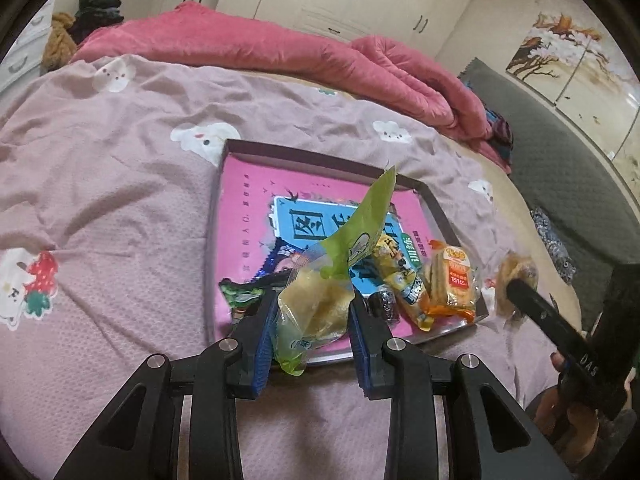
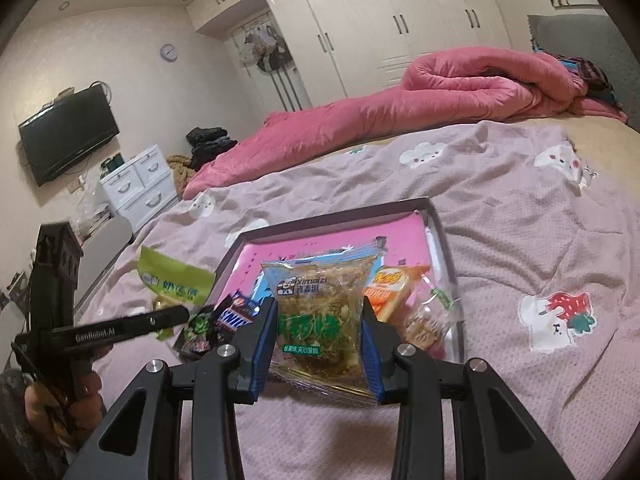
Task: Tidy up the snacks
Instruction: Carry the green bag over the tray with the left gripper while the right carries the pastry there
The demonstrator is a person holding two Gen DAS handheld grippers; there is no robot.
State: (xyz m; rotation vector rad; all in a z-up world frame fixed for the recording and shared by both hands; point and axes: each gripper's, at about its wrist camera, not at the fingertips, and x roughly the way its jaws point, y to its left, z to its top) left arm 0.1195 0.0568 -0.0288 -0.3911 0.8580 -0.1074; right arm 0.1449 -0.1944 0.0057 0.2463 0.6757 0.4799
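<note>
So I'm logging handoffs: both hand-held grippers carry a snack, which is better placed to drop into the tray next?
Probably the right hand-held gripper: its clear cake packet hangs at the tray's near edge. The left hand-held gripper holds its green packet near the corner.

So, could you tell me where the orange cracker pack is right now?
The orange cracker pack lies in the tray's near right corner in the left wrist view, beside the yellow snack.

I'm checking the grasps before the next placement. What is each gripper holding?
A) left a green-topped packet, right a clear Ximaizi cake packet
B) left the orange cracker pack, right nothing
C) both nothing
A: the left gripper pinches the green-topped packet, the right gripper the Ximaizi cake packet.
</note>
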